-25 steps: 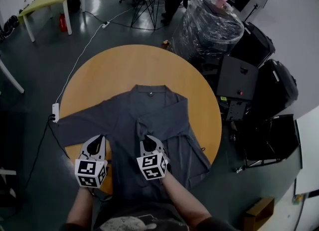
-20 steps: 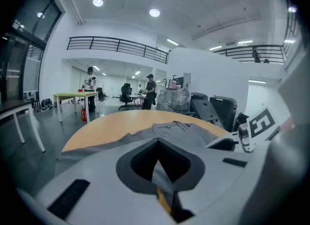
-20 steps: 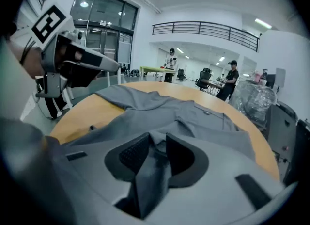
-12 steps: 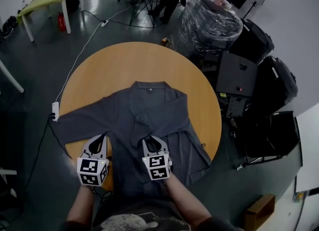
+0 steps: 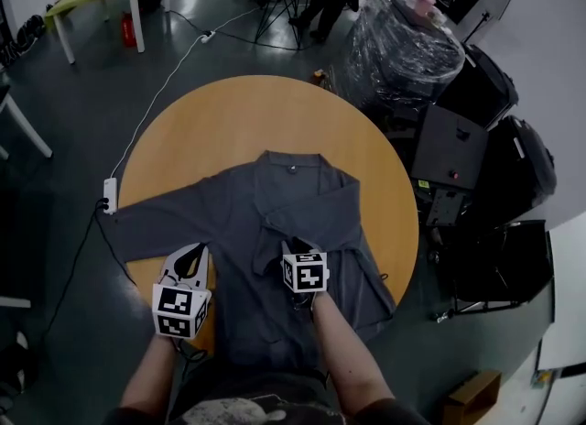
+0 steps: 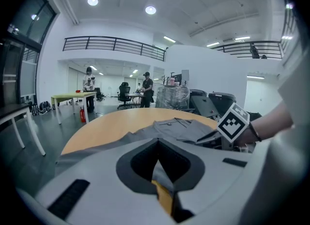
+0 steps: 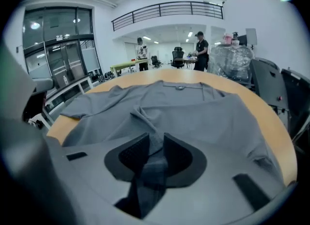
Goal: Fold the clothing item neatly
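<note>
Right hand-held gripper [image 7: 155, 139] advanced, jaws just opening around one shirt [image 7: 184, 107]; left hand-held gripper [image 6: 158, 144] closed.

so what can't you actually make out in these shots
shirt hem: head view, hidden under the person's forearms at the table edge
whether the left tool pinches cloth: left gripper view, jaws shut, only a sliver shows between them
contents of the plastic-wrapped stack: head view, the film hides them
what the far people are doing: left gripper view, too small

A plastic-wrapped stack [image 5: 403, 43] stands beyond the round table [image 5: 238, 112].
</note>
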Motion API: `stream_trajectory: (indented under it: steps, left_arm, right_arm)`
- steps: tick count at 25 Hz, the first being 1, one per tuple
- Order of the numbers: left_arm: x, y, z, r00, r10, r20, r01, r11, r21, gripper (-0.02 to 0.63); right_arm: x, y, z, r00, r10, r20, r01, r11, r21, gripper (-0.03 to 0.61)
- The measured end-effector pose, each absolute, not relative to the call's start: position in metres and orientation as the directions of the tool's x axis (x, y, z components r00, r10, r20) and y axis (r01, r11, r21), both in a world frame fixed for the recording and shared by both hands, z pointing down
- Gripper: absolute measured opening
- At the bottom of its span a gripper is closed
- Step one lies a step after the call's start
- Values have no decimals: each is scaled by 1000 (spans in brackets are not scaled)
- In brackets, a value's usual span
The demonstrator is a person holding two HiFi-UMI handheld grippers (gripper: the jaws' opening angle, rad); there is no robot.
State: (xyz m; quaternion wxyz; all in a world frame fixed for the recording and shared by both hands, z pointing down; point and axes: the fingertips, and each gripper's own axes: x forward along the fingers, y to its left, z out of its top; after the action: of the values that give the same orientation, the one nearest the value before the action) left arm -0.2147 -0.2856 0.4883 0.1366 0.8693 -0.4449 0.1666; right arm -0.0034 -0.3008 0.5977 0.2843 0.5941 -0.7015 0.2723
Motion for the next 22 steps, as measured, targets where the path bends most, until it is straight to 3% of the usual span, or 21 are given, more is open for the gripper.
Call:
stream_trajectory:
  steps: [1,3,13,18,22]
  left_arm:
    - [-215,-285,490,547,-727,414,-820,-565,92,8]
    - [-219,-284,492,543,-727,420,-823,-560,96,8]
    - [-250,-283,500,509,-749,426,-853,-506,129,8]
    - [-267,-283,506,489,-757,433,-866,-480,138,8]
    - [-278,-282,509,472,-765,439,-876,-462,136,8]
  right_arm:
    - [-5,-300,599,-141,-672,727,-987,154,-49,83]
    - [-13,-301,590,-170,-685,708,-981,182,-59,6]
    - [-121,-340,507,-447,-708,547,-892,400,-212,6]
    - [-162,-359,538,-476,-628,616,-869,442,-220,12]
    - [-180,-355,562,-477,-582,659,-857,475,-201,81]
